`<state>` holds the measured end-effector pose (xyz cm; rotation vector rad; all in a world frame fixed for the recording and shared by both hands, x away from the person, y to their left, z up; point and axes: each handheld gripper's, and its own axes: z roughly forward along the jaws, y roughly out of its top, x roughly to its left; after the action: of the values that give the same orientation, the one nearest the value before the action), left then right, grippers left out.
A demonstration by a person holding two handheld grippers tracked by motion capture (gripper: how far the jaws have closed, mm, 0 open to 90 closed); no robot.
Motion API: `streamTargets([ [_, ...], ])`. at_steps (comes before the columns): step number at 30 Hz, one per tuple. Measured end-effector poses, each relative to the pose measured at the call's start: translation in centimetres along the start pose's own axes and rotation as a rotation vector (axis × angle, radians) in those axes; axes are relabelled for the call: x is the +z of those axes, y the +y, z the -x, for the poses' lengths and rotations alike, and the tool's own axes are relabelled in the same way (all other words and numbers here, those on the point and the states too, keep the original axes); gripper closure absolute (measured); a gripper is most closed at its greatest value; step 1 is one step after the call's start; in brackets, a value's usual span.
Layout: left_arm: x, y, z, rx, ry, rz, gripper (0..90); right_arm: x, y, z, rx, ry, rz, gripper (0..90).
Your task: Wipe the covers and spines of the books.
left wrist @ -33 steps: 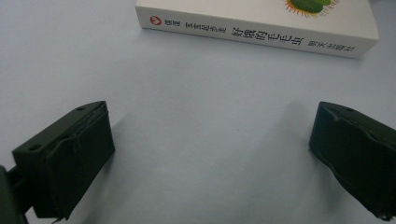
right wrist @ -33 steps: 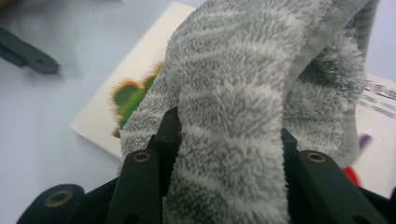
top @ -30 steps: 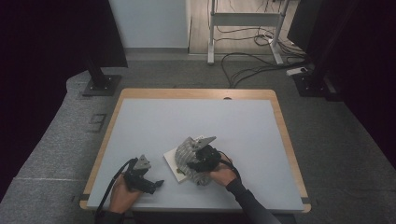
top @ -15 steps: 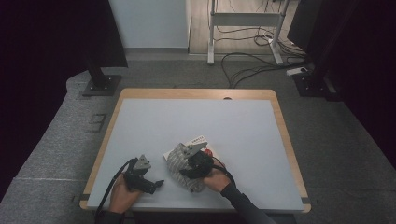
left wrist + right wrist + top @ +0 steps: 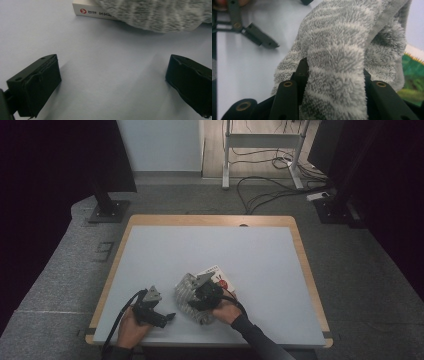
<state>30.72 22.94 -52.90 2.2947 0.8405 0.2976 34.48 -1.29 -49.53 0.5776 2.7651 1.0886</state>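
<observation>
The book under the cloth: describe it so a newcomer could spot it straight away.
On the pale grey table with a wooden rim, look near the front edge, where the right gripper pinches a fluffy grey striped cloth. The thin white picture book lies flat, half covered by it, the table's one hard, printed thing.

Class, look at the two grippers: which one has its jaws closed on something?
The right gripper, clamped on the grey striped cloth; the left gripper stands open over bare table.

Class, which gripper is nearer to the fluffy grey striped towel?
Right. The right gripper has its jaws clamped on the fluffy grey striped towel; the left gripper rests open on the table beside it, apart.
</observation>
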Motion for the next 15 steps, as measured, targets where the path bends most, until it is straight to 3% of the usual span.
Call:
streamTargets([
  [9,0.0,0.0,0.0,0.002,-0.001,-0.002,0.0,1.3,1.7,1.1,0.005,-0.03,-0.016,58.0],
  [15,0.0,0.0,0.0,0.003,-0.001,-0.001,0.0,1.4,1.7,1.6,0.009,-0.013,-0.018,58.1],
])
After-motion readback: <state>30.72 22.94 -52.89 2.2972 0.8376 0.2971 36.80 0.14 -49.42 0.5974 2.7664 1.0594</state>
